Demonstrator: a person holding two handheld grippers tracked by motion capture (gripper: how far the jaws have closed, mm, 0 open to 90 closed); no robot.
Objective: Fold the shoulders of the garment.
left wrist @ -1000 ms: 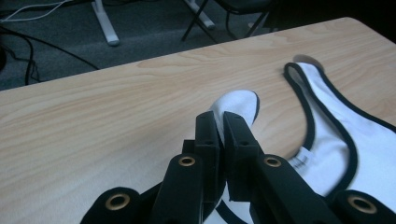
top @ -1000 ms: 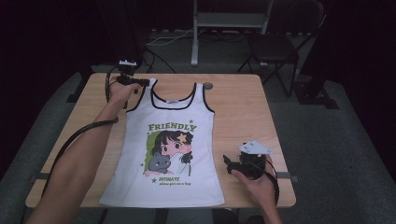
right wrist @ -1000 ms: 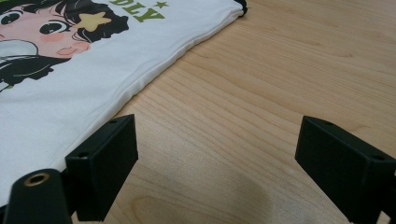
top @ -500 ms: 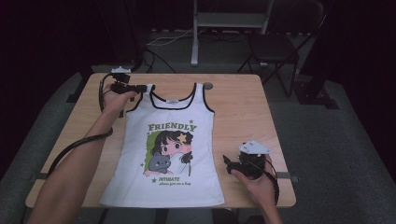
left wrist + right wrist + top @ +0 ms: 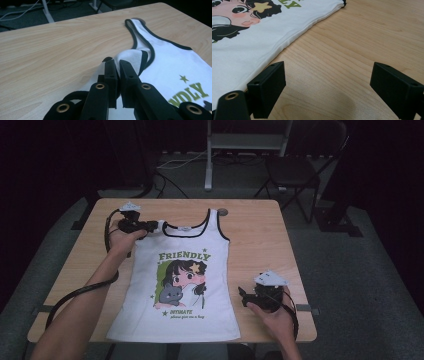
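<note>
A white tank top (image 5: 180,285) with black trim, green "FRIENDLY" lettering and a cartoon girl lies flat on the wooden table (image 5: 260,235). At the shirt's far left, my left gripper (image 5: 152,225) is shut on its left shoulder strap. In the left gripper view the jaws (image 5: 117,62) pinch the bunched white strap (image 5: 132,56). The other strap (image 5: 140,32) lies flat beyond. My right gripper (image 5: 241,295) rests open on the table just right of the shirt's lower side. Bare wood lies between its jaws (image 5: 329,75), and the shirt's side edge (image 5: 249,45) is beside its left jaw.
A small round grommet (image 5: 222,212) sits in the tabletop by the right strap. Behind the table stand a dark chair (image 5: 295,165) and a metal stand (image 5: 245,142), with cables on the floor. Bare wood lies left and right of the shirt.
My left hand has drawn back from the far edge toward the person, and the strap end now lies bunched at its jaws. The right hand has kept still.
</note>
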